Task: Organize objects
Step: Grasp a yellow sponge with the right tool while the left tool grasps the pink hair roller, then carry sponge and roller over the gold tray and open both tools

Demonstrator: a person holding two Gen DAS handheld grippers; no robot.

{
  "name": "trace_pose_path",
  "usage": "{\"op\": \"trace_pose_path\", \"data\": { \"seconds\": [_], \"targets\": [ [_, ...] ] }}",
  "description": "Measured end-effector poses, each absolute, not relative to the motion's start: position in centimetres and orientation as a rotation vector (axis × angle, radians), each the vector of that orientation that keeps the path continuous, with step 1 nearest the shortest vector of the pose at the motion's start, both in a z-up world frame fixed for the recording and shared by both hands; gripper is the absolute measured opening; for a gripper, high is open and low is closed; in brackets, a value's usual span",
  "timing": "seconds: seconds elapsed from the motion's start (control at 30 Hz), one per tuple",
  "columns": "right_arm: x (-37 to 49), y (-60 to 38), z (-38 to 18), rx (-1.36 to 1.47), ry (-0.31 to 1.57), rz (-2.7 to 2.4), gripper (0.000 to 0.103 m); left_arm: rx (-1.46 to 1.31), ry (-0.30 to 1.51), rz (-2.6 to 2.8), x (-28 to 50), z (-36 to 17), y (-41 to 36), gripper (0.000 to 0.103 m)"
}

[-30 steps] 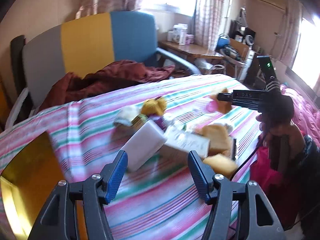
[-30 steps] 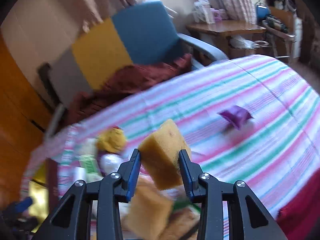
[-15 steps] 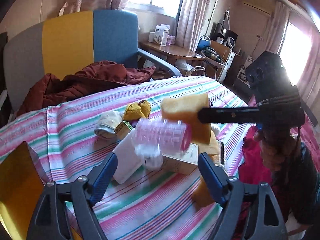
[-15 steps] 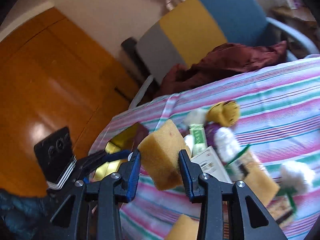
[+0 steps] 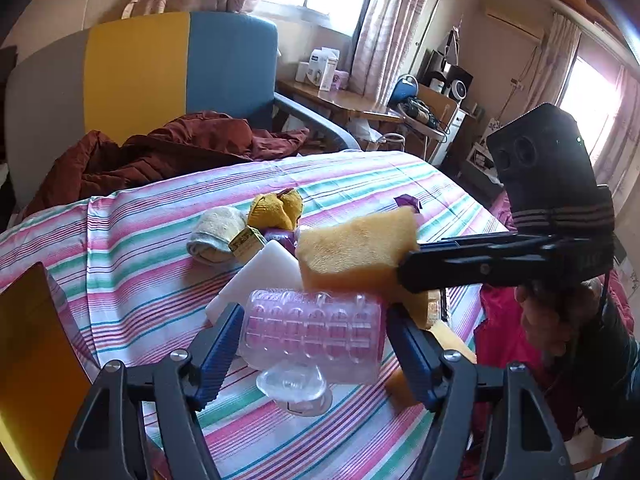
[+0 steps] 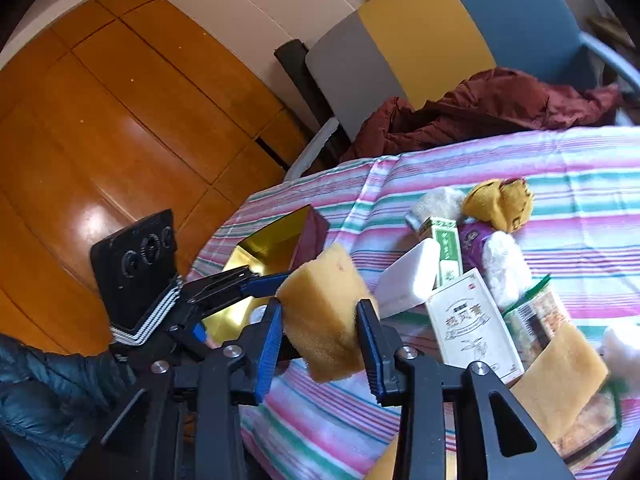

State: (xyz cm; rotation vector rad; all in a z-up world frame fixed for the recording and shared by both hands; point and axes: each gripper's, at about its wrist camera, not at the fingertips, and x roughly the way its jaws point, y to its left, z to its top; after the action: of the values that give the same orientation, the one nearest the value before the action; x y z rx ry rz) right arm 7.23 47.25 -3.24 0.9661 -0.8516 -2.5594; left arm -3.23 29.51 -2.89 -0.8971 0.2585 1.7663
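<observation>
A clear roller with pink ribs (image 5: pixel 312 336) lies crosswise between the pads of my left gripper (image 5: pixel 313 320). The jaws are closing and both pads touch its ends. A clear foot hangs under it. My right gripper (image 6: pixel 320 308) is shut on a yellow sponge (image 6: pixel 324 312), held above the striped tablecloth (image 6: pixel 580 168). In the left wrist view that sponge (image 5: pixel 356 248) hovers just beyond the roller, with the right gripper (image 5: pixel 404 268) reaching in from the right. The left gripper (image 6: pixel 256 280) stands in front of an open gold box (image 6: pixel 272 248).
A white block (image 5: pixel 260 276), a rolled beige cloth (image 5: pixel 212 232), a yellow cloth (image 5: pixel 276 208), a green carton (image 6: pixel 446 252), a white printed carton (image 6: pixel 472 320) and another sponge (image 6: pixel 560 376) crowd the table's middle. A chair with a maroon jacket (image 5: pixel 168 148) stands behind.
My left gripper opened wide, then closed round the pink roller, which now sits between its pads. My right gripper swung left with the sponge toward the gold box and the left gripper.
</observation>
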Motion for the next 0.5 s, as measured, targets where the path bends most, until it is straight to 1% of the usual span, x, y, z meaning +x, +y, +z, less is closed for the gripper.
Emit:
{"op": "trace_pose_path", "data": {
  "seconds": [0.03,0.07,0.13,0.17,0.2,0.23,0.27,0.37,0.43,0.47,0.5],
  "targets": [
    [7.3,47.3,-3.3,0.977,-0.863,-2.58,0.03,-0.895,0.249,1.77,-3.1,-2.7,29.3,0.07],
    [7.3,47.6,-3.4,0.994,-0.878,-2.604,0.029,-0.892,0.238,1.772,-3.0,-2.5,29.0,0.067],
    [7.3,48.1,-3.9,1.022,-0.916,-2.616,0.024,-0.887,0.245,1.782,-2.6,-2.2,28.6,0.067],
    [7.1,48.1,-3.9,1.031,-0.912,-2.618,0.023,-0.884,0.253,1.787,-2.4,-2.2,28.4,0.067],
    [6.9,47.9,-3.9,1.045,-0.889,-2.636,0.02,-0.886,0.243,1.791,-2.2,-2.1,28.1,0.067],
    [6.7,47.6,-4.0,1.073,-0.854,-2.667,0.007,-0.885,0.237,1.799,-2.1,-2.0,27.8,0.067],
    [6.6,47.8,-4.3,1.12,-0.846,-2.706,0.0,-0.883,0.238,1.801,-2.1,-1.9,27.6,0.067],
    [6.5,48.7,-5.1,1.168,-0.903,-2.685,0.0,-0.871,0.21,1.834,-2.4,-1.3,26.4,0.067],
    [6.6,49.1,-4.8,1.107,-0.958,-2.663,0.002,-0.851,0.223,1.865,-2.5,-1.2,26.2,0.067],
    [6.4,49.1,-4.8,1.088,-0.97,-2.637,0.006,-0.845,0.232,1.863,-2.5,-1.2,26.2,0.067],
    [6.3,49.1,-4.8,1.074,-0.992,-2.621,0.021,-0.836,0.235,1.859,-2.3,-1.0,26.0,0.067]
  ]
}}
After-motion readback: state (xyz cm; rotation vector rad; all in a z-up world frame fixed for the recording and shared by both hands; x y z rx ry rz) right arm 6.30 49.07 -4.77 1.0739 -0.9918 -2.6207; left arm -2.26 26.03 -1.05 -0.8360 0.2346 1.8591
